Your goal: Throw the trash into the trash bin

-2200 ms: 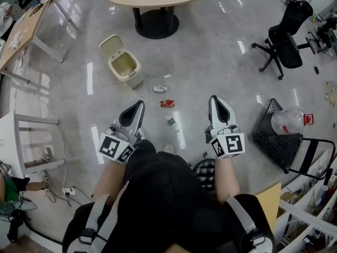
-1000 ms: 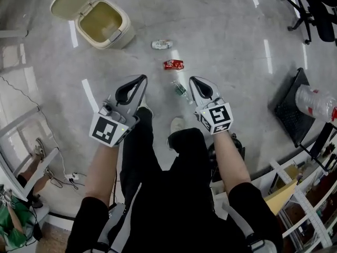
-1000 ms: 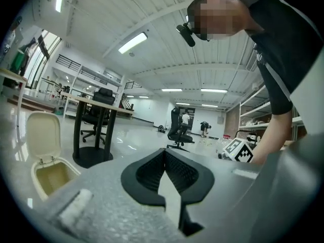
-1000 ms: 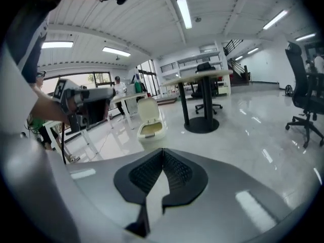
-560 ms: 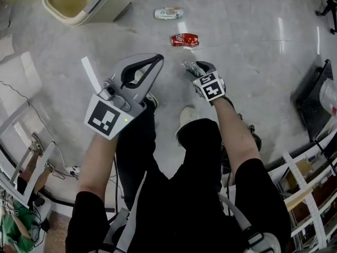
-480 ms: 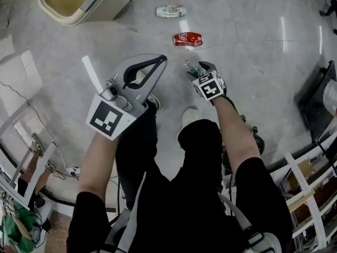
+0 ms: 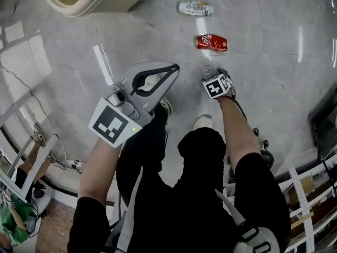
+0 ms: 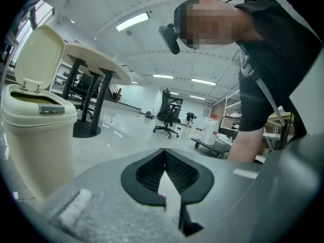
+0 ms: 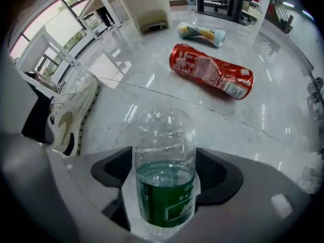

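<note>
- right gripper (image 9: 165, 158): jaws just opened wide, straddling the clear green-labelled plastic bottle (image 9: 165, 196) at bottom centre, not squeezing it
- left gripper (image 8: 164, 152): closed, empty
- bottle's probably light, crushy and slick, so grab the labelled middle

Black short-sleeved top (image 7: 179, 220), black trousers (image 7: 202, 149), white shoes (image 7: 203, 122) toward twelve o'clock; pale grey shoulder straps (image 7: 128, 217), buckle (image 7: 251, 241) at five o'clock.
</note>
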Available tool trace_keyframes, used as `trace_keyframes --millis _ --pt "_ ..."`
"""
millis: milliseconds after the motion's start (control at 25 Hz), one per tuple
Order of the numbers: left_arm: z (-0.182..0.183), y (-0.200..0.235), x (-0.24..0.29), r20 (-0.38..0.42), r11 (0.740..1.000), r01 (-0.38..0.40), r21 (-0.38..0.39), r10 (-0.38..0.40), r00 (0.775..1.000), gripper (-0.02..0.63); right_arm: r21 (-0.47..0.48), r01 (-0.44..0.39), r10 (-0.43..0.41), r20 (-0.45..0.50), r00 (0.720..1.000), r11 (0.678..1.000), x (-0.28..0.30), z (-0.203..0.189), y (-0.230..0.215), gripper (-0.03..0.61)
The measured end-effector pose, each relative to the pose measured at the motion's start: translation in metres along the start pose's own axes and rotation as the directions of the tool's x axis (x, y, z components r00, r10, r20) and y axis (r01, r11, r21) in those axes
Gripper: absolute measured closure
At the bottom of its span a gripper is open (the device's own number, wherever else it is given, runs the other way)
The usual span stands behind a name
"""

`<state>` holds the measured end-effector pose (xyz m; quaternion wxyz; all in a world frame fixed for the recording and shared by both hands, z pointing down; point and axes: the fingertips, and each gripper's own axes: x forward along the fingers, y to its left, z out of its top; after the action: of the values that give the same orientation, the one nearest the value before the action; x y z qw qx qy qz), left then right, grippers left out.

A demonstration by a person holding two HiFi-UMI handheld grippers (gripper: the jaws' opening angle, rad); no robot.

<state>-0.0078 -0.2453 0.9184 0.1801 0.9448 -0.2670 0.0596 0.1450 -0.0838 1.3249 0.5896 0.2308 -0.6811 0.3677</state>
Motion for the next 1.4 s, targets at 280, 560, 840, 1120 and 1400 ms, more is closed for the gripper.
trace_keyframes --millis 280,560,840,1120,1400 --pt "-0.004 0.001 0.006 -0.018 1.000 0.018 -0.022 -0.019 1.000 0.612 -0.013 0.037 -0.037 0.018 0.999 0.999 -0.019 0.008 -0.003 0.259" --pt "0.097 -0.035 0.006 0.064 0.999 -0.010 -0.043 0.012 0.998 0.612 0.058 0.047 -0.060 0.244 0.968 0.997 -0.181 0.060 0.013 0.259" --pt "0.251 -0.107 -0.021 0.148 1.000 0.003 0.012 -0.004 0.989 0.612 0.112 0.050 -0.095 0.446 0.890 0.992 -0.378 0.076 0.037 0.261" --pt "0.351 -0.149 -0.073 0.186 0.994 -0.106 0.017 0.101 0.977 0.612 0.036 0.056 -0.066 0.661 0.747 0.998 -0.583 0.123 0.084 0.261" --pt "0.467 -0.197 -0.135 0.340 0.975 -0.220 0.016 0.201 0.919 0.612 -0.041 0.116 -0.032 0.824 0.565 0.992 -0.755 0.135 0.125 0.259"
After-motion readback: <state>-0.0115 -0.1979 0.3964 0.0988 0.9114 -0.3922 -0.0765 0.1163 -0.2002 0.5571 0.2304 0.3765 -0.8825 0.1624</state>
